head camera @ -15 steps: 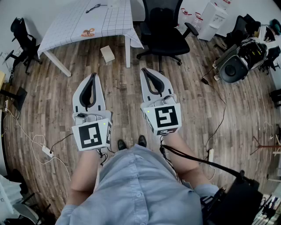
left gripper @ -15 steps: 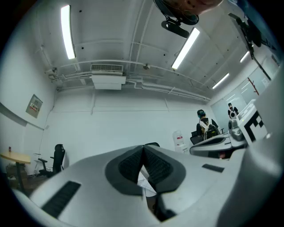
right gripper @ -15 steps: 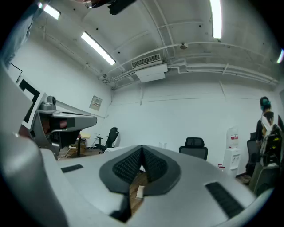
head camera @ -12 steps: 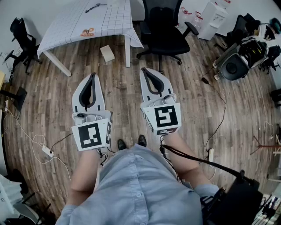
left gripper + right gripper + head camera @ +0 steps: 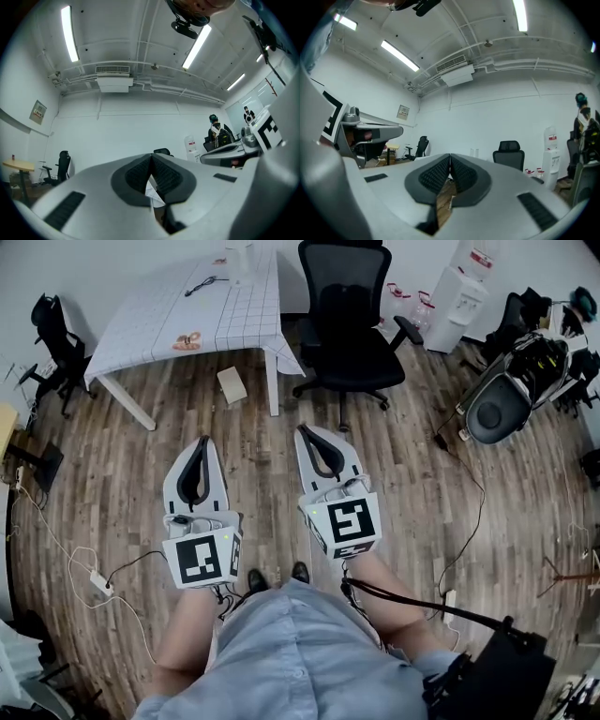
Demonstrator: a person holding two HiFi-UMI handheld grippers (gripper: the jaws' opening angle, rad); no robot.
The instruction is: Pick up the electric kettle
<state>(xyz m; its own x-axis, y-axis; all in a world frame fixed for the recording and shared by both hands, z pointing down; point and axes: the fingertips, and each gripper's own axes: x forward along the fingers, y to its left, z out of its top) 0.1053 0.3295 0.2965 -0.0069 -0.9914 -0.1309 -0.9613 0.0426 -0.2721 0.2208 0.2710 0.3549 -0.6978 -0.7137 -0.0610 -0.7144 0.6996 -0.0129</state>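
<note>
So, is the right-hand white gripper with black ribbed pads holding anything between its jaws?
No: the right gripper has its black pads closed against each other with nothing between them, and only wooden floor shows below.

Left claw (image 5: pixel 203 440) and right claw (image 5: pixel 302 429) are held out level, side by side, jaws together and empty.

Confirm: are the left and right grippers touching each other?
Apart. The head view shows a strip of wood floor between the left gripper and the right gripper along their whole length.
</note>
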